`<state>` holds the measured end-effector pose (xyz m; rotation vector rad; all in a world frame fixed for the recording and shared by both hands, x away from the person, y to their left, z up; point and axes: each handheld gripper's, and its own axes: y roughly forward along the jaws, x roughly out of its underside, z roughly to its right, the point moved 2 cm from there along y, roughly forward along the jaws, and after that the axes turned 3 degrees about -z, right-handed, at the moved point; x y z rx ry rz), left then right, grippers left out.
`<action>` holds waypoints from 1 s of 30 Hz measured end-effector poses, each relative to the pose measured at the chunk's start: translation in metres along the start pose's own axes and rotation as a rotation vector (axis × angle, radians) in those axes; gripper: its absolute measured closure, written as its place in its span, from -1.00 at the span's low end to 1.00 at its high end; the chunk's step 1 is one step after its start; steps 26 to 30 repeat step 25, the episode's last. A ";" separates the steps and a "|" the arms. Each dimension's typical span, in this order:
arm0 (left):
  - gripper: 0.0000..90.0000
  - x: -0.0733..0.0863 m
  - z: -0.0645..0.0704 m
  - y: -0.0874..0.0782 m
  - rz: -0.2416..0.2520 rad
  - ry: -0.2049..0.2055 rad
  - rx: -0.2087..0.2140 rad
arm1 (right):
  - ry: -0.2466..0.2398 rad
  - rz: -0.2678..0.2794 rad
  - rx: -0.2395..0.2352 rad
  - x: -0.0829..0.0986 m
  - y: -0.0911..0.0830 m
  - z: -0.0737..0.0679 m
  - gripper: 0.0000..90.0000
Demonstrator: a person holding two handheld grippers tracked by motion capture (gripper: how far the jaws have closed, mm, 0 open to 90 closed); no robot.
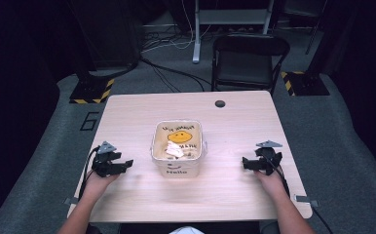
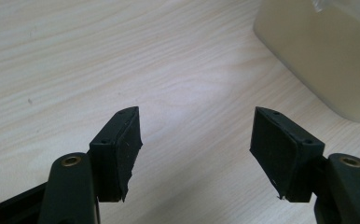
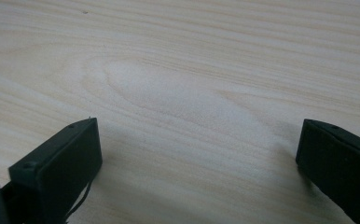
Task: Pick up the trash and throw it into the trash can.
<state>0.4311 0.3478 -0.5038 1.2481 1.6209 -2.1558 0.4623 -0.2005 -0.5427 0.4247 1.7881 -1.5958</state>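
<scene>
A cream square tub (image 1: 178,146) with a yellow smiley face and the word "Hello" on its front stands at the middle of the wooden table (image 1: 127,112). Crumpled white paper (image 1: 175,149) lies inside it. My left gripper (image 1: 123,165) rests to the tub's left, open and holding nothing. In the left gripper view its gripper (image 2: 197,154) stands open over bare wood, with the tub's wall (image 2: 318,51) at the upper right. My right gripper (image 1: 247,164) sits to the tub's right, open and apart from it. The right gripper view shows its gripper (image 3: 197,158) open above bare wood.
A small dark hole (image 1: 219,103) marks the table's far edge. Behind the table stands a black folding chair (image 1: 247,61). Cables run across the grey floor, and yellow-black striped stand bases (image 1: 91,91) sit at both far corners.
</scene>
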 end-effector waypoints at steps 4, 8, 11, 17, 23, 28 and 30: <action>-0.28 0.013 -0.002 0.008 -0.047 0.036 -0.027 | 0.001 0.000 0.001 0.000 0.000 0.000 -1.00; -0.27 0.019 -0.001 0.012 -0.070 0.073 -0.025 | 0.003 -0.002 0.002 0.000 0.000 0.000 -1.00; -0.29 0.019 -0.001 0.013 -0.068 0.075 -0.021 | 0.004 -0.002 0.002 0.000 0.000 0.000 -1.00; -0.31 0.022 -0.007 0.012 -0.050 0.036 -0.020 | 0.004 -0.002 0.002 0.000 0.000 0.000 -1.00; -0.32 0.025 -0.015 0.014 -0.066 0.016 -0.025 | 0.004 -0.002 0.002 0.000 0.000 0.000 -1.00; -0.33 0.025 -0.015 0.014 -0.061 0.012 -0.025 | 0.004 -0.002 0.003 0.000 0.000 0.000 -1.00; -0.33 0.025 -0.015 0.014 -0.061 0.012 -0.025 | 0.004 -0.002 0.003 0.000 0.000 0.000 -1.00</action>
